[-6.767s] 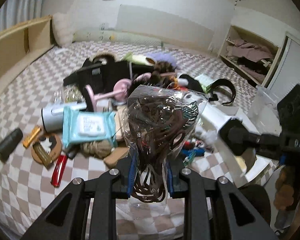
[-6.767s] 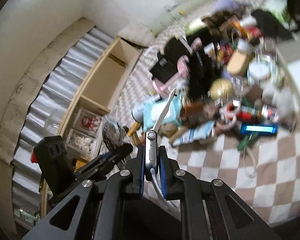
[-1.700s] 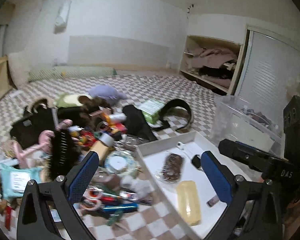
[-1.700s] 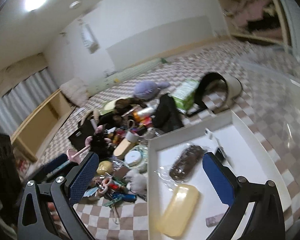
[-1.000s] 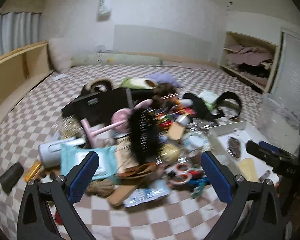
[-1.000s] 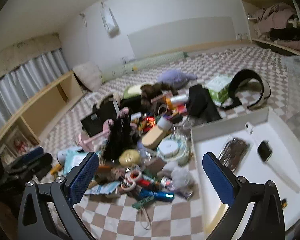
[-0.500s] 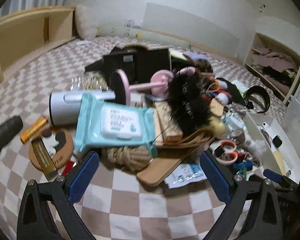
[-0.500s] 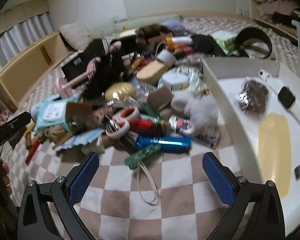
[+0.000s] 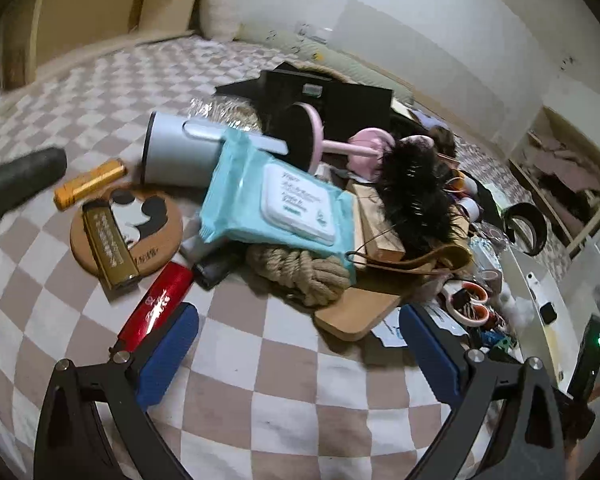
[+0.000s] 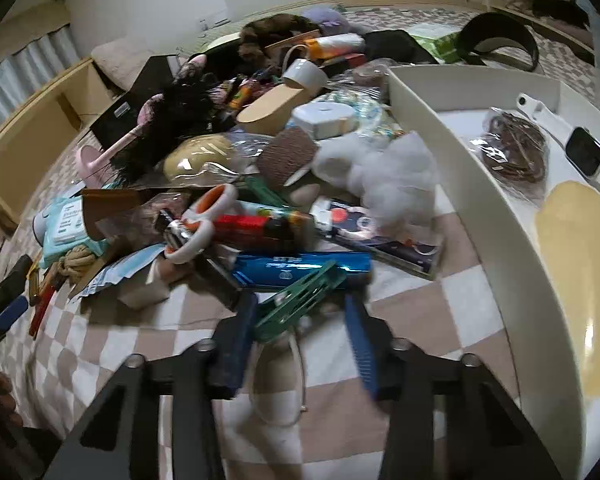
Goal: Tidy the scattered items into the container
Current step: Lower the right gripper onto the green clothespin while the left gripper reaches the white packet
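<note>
The right gripper (image 10: pixel 300 332) points down at the near edge of a heap of clutter on a soft checked cover (image 10: pixel 412 308). Its jaws are closing, and a green ribbed plastic clip (image 10: pixel 300 300) lies slantwise between the blue pads; the left pad looks to touch it, the right pad shows a gap, though blur makes this uncertain. A thin white cord loop (image 10: pixel 278 380) hangs from the clip back between the fingers. Just beyond the tips lies a glossy blue foil packet (image 10: pixel 300 266), then a red and black tube (image 10: pixel 256 228) and orange-handled scissors (image 10: pixel 204 220); a fluffy white tuft (image 10: pixel 380 176) sits further ahead to the right.

To the right of this gripper stands the white tray (image 10: pixel 440 128), smooth-walled with a rounded rim. In it lie a clear bag of brown hair ties (image 10: pixel 516 148), a white-strapped smartwatch (image 10: pixel 580 148) and a pale yellow oblong bar (image 10: pixel 576 280).

The left gripper (image 9: pixel 296 344) has its jaws wide, narrowing slightly, with only bare checked cover between them. A shiny red tube (image 9: pixel 156 304) lies just outside its left finger. Ahead lie a coil of coarse rope (image 9: pixel 304 268), a teal wipes pack (image 9: pixel 276 200) with a white lid, a flat wooden piece (image 9: pixel 356 312), and a bristly black brush (image 9: pixel 412 196)
</note>
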Demonstrator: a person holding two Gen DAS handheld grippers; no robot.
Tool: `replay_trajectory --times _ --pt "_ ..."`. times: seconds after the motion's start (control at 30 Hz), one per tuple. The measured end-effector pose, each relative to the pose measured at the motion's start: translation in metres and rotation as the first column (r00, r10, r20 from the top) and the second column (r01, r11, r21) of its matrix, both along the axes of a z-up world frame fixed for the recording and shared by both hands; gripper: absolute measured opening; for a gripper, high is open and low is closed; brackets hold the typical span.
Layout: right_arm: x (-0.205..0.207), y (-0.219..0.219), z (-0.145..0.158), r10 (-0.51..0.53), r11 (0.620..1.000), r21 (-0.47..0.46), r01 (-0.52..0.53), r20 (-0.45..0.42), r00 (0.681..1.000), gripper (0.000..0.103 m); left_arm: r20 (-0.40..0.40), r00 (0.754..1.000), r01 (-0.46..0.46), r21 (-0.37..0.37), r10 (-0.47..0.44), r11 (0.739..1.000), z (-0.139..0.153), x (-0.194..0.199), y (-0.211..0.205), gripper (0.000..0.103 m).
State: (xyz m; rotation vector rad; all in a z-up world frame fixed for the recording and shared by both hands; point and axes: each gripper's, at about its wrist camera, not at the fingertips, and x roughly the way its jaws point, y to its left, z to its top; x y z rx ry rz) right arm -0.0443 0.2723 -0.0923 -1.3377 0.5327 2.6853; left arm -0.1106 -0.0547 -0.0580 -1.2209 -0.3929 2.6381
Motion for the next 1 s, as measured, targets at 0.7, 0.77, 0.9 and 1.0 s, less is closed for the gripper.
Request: replay_trajectory --times 0.7,0.77,0.9,1.0 --pt "0.017 -0.013 -0.012 0.122 0.961 -0.251 -0.119 -0.003 0.993 0.018 0.064 0.949 0.312 -0.086 -0.307 0.946 -0.027 0.011 0.091 0.054" --pt "0.017 -0.016 -0.012 0.126 0.964 -0.237 -0.122 -0.001 0.992 0.018 0.076 0.951 0.304 -0.053 -0.3 0.951 -0.029 0.009 0.091 0.054" --pt "0.018 -0.018 -0.012 0.129 0.966 -0.224 -0.126 -0.002 0.992 0.018 0.092 0.96 0.254 0.117 -0.265 0.96 -0.034 0.0 0.084 0.054" --pt "0.018 -0.015 -0.013 0.125 0.962 -0.243 -0.122 -0.002 0.992 0.018 0.098 0.966 0.208 0.264 -0.24 0.942 -0.035 -0.005 0.076 0.069"
